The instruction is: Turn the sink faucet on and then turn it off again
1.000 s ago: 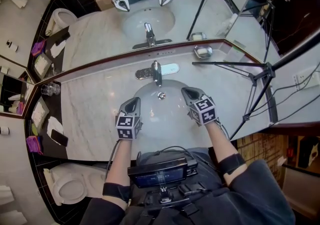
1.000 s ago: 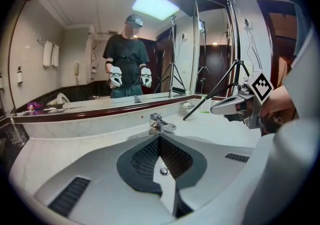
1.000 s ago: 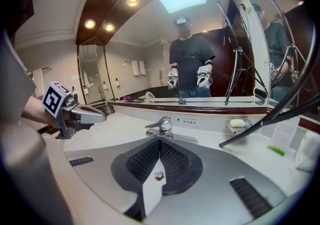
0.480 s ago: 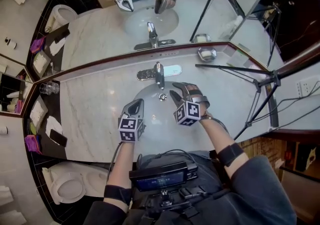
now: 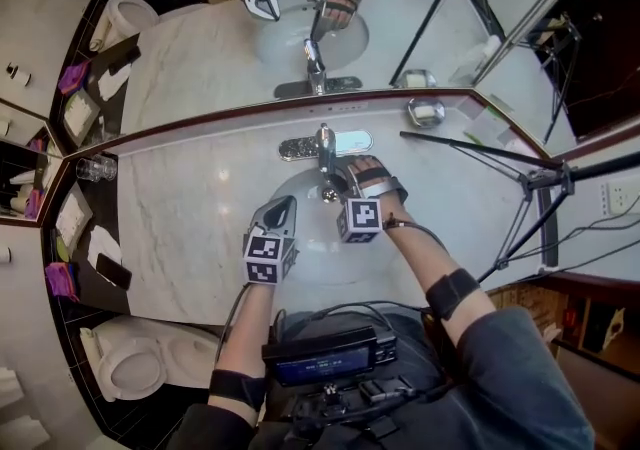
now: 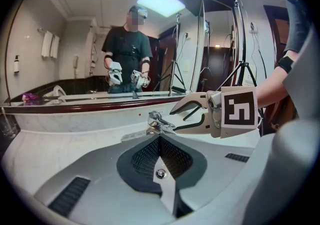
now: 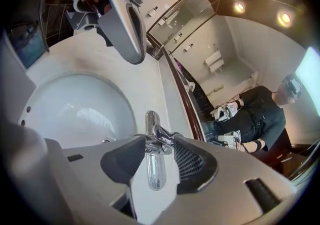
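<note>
Flanking faucet (image 5: 325,146): right gripper (image 5: 340,178), whose jaws stood spread and had just been opening, with it between them.
Faucet: sat at 12 o'clock of the basin (image 5: 310,253).
Left gripper (image 5: 282,208): pressed together, at faucet's 7 o'clock.
Soap dish (image 5: 425,112): lay at faucet's 2 o'clock, apart.

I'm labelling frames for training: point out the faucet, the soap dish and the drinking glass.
faucet (image 5: 325,143): head view, its upright chrome body.
soap dish (image 5: 411,114): head view, its metal rim.
drinking glass (image 5: 95,170): head view, its clear side.

Chrome faucet (image 5: 325,143); upright behind sink (image 5: 312,226)
</note>
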A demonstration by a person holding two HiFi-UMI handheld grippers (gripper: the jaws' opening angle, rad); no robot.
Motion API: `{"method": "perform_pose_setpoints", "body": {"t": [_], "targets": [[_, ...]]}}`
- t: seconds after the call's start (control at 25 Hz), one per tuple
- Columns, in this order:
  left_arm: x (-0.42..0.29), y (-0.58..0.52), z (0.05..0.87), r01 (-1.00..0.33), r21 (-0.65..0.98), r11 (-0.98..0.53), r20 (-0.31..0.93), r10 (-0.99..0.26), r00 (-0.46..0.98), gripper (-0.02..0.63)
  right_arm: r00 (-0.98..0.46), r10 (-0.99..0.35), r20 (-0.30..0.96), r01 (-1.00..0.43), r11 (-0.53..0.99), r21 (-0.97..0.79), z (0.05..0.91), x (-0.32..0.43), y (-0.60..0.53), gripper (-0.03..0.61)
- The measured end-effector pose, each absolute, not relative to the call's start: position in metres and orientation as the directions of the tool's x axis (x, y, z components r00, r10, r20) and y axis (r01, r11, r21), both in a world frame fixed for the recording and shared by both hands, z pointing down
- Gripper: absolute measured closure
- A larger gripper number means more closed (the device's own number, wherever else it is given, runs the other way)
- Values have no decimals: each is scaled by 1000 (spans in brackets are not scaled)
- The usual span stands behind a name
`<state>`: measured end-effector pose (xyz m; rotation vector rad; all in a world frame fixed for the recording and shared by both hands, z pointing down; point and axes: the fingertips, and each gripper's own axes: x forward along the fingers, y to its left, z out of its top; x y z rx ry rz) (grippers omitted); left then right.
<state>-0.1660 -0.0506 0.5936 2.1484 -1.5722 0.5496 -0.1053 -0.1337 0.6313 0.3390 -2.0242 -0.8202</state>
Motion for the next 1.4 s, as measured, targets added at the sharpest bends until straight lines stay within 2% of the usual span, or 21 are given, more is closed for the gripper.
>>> {"method": "perform_pose_setpoints", "body": {"t": [0.24, 0.44, 0.68, 0.8, 1.08, 1.28, 1.4], "targets": [[-160, -56, 591, -950, 116, -289, 554, -776, 303, 614, -538, -515, 667, 189, 697, 691, 652, -121, -142, 374], [-161, -60, 596, -952, 123, -279, 554, -777, 299, 614, -531, -503, 682, 210, 702, 680, 655, -130, -153, 365], [-160, -60, 598, -950, 135, -282, 565, -766, 307, 614, -566, -435, 700, 193, 756, 626, 642, -137, -156, 376], [-164, -59, 604, -954, 126, -272, 569, -768, 294, 614, -563, -405, 720, 189, 785, 589, 649, -135, -153, 417], [-164, -59, 604, -953, 132, -272, 572, -765, 297, 614, -564, -395, 725, 188, 794, 579, 644, -137, -155, 431], [-167, -56, 611, -956, 125, -265, 579, -763, 287, 614, -582, -388, 714, 109, 833, 542, 630, -138, -171, 464], [-164, -55, 612, -956, 132, -263, 582, -760, 289, 614, -583, -352, 732, 112, 858, 501, 629, -138, -176, 469]]}}
